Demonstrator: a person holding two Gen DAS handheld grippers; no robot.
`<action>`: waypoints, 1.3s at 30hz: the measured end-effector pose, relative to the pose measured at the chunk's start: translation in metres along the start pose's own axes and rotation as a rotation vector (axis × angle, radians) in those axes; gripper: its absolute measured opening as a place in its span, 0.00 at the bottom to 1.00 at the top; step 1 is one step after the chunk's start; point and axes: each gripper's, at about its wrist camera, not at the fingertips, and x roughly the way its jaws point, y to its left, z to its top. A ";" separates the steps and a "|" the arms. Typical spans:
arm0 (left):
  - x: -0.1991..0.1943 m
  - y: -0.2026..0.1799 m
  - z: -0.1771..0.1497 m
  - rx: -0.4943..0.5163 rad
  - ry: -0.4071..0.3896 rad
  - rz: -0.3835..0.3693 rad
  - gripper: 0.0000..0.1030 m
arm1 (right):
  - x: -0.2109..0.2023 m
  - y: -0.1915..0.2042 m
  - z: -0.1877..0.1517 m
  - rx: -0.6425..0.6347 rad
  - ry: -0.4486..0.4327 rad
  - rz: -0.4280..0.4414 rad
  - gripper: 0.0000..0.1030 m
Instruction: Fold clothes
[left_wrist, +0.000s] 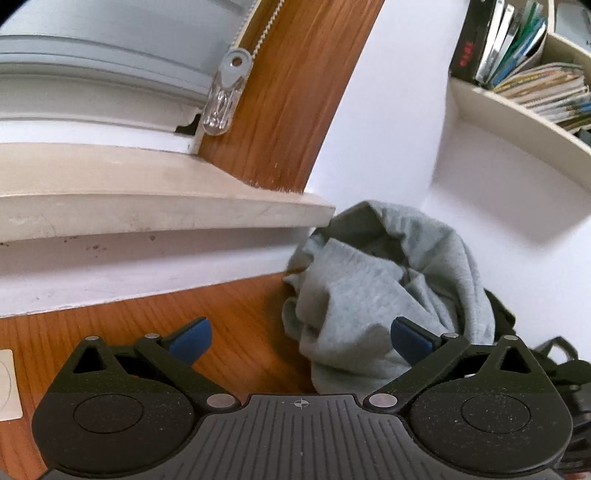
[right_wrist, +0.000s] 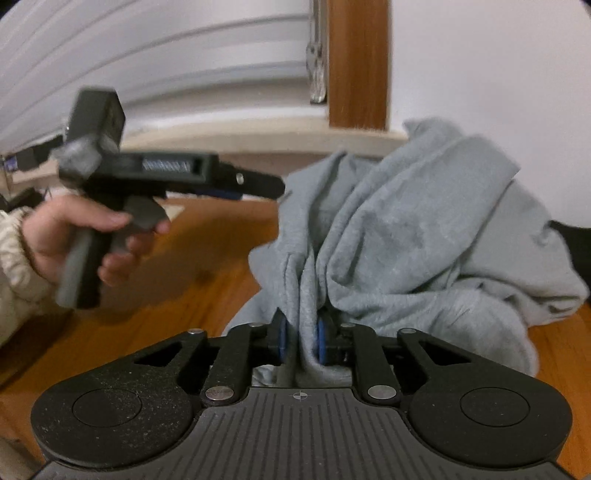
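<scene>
We see the grey garment (right_wrist: 413, 236) heaped on the wooden table (right_wrist: 207, 280) near the white wall, just beside the window sill (left_wrist: 155, 206); our right gripper (right_wrist: 301, 339) is clamped on a bunched fold of it, blue pads (right_wrist: 282, 338) pressed to the cloth on both sides. Our left gripper (left_wrist: 301, 338) stands with its jaws wide apart and nothing between them, pointing at the garment from the left; a hand (right_wrist: 85, 236) in a cream sleeve (right_wrist: 11, 254) holds its handle; a bookshelf (left_wrist: 524, 107) hangs on the wall behind.

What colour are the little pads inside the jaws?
Blue. The pads show best in the left wrist view, where the left gripper is open.
</scene>
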 end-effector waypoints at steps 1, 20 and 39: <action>0.000 0.000 0.000 0.001 0.004 -0.008 1.00 | -0.010 -0.002 0.002 0.003 -0.027 -0.008 0.25; 0.009 0.001 -0.004 0.012 0.058 -0.004 1.00 | -0.023 -0.099 0.062 0.160 -0.190 -0.218 0.79; 0.076 -0.027 0.025 -0.004 0.239 -0.008 0.36 | 0.081 -0.113 0.134 -0.135 0.061 -0.130 0.23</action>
